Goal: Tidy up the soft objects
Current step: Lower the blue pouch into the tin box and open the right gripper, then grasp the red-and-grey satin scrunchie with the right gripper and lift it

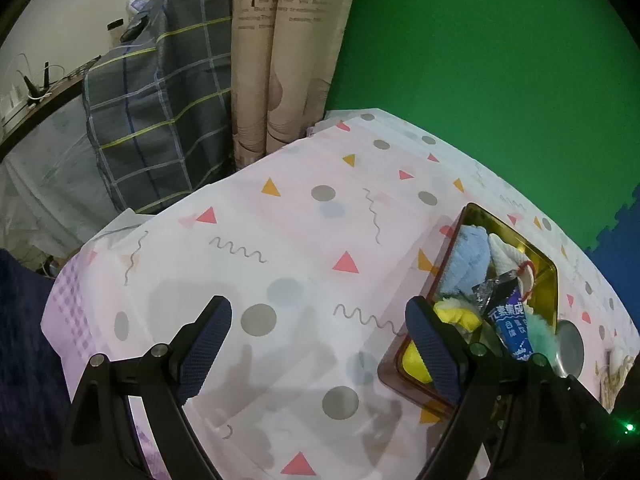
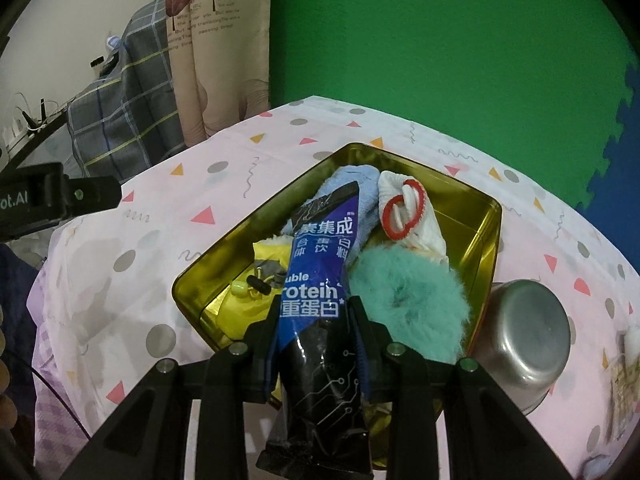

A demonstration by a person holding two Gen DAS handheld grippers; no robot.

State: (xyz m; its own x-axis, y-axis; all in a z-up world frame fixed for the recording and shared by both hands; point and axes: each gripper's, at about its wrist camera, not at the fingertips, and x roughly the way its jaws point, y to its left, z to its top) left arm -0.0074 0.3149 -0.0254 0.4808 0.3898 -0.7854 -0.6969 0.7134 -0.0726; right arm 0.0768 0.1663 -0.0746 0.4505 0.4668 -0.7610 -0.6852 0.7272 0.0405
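The right gripper (image 2: 316,320) is clamped on a dark blue and black foil protein-drink sachet (image 2: 320,280), pinching it about halfway along so the printed top half pokes out over the open gold-lined rectangular tin (image 2: 492,216) and the black tail hangs back toward the handle. Held that way, lengthwise over the tin's middle, it looks set to be laid on top of what is already inside; I cannot tell whether its far end is touching the pile.

Inside the tin, a folded light blue towel (image 2: 360,188) sits at about twelve o'clock, a white knitted sock with a red elastic hair loop (image 2: 400,210) around it at one o'clock, a fluffy teal scrunchie (image 2: 408,292) at four o'clock against the right wall, and a yellow soft cloth (image 2: 248,312) at eight o'clock with a small beaded hair tie (image 2: 252,284) on it. The soft things are packed to the sides, I'd guess, which leaves the centre strip for the sachet.

Just beside the tin at three o'clock stands an upturned stainless steel bowl (image 2: 524,332) on the pink patterned tablecloth (image 2: 120,280).

The left gripper (image 1: 320,344) hangs wide open and empty over bare cloth at the tin's nine o'clock, probably standing by to steady the tin.
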